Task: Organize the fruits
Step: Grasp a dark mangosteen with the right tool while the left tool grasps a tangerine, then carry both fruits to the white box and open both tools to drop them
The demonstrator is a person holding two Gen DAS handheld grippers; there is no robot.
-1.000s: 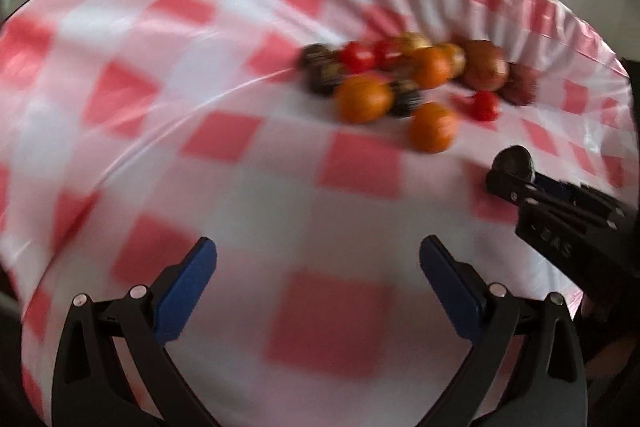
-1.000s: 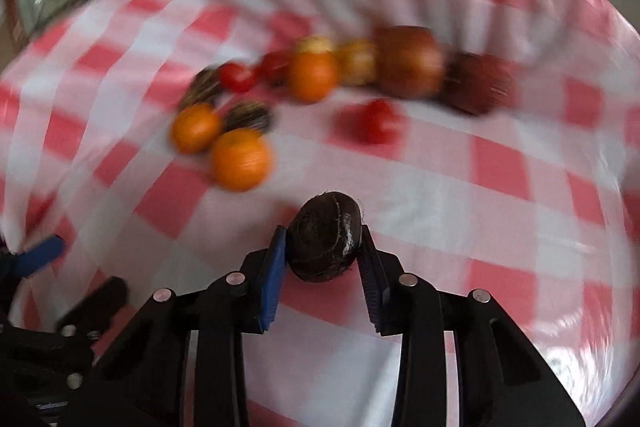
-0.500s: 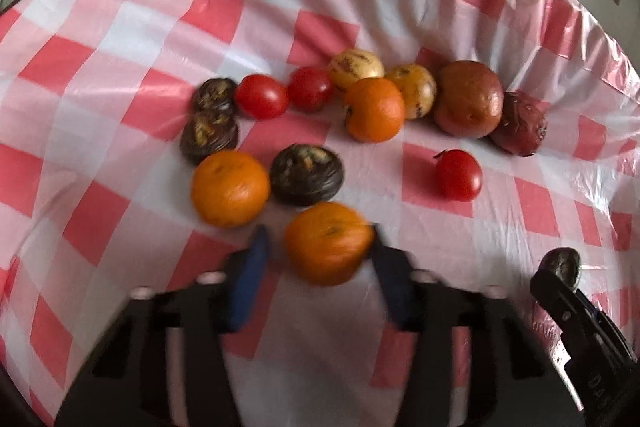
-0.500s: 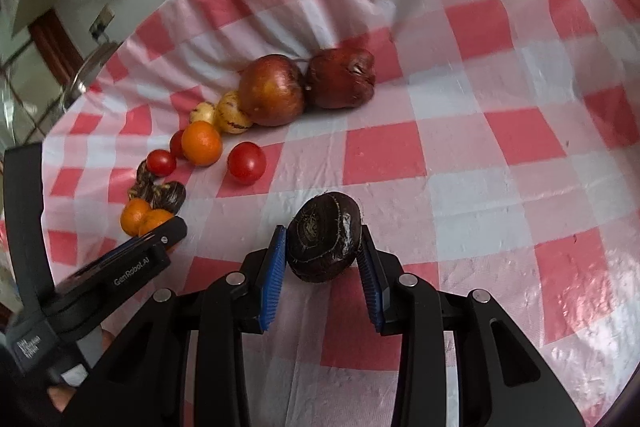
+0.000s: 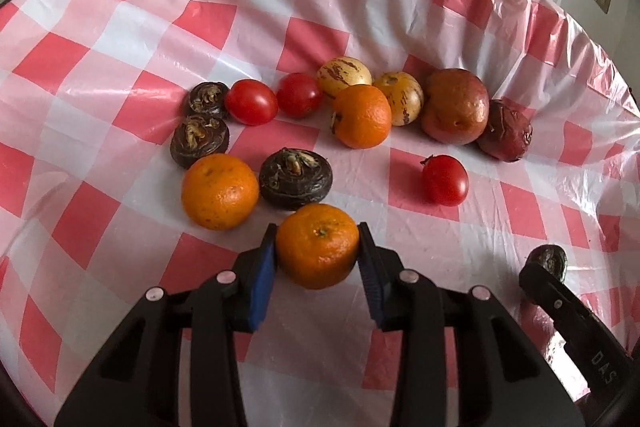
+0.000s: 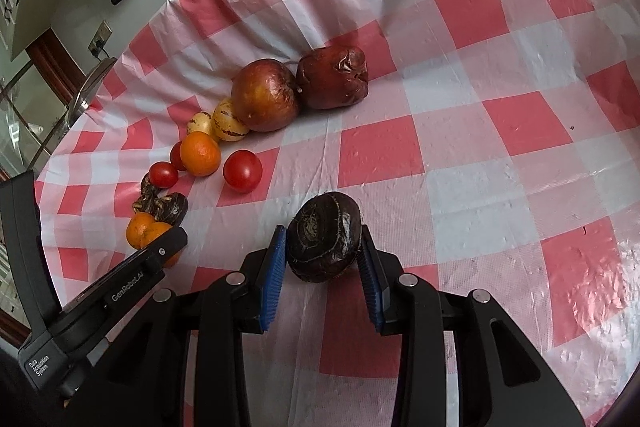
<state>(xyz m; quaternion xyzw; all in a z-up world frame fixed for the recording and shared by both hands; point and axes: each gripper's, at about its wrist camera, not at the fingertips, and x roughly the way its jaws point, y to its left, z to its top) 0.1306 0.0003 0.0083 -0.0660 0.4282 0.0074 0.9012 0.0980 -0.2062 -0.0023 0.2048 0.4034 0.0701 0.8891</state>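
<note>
Orange [image 5: 317,251] leftward; dark fruit [image 6: 324,237] rightward.

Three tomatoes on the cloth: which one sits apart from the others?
The cherry tomato lying alone in front of the brown apple. The other two tomatoes touch side by side in the back row.

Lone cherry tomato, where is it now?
Left wrist view, right of centre: the lone cherry tomato lies apart on the tablecloth, below the apple.

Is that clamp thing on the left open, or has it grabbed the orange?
Shut on it. The left hand-held gripper has both blue pads pressed against the sides of the orange.
</note>
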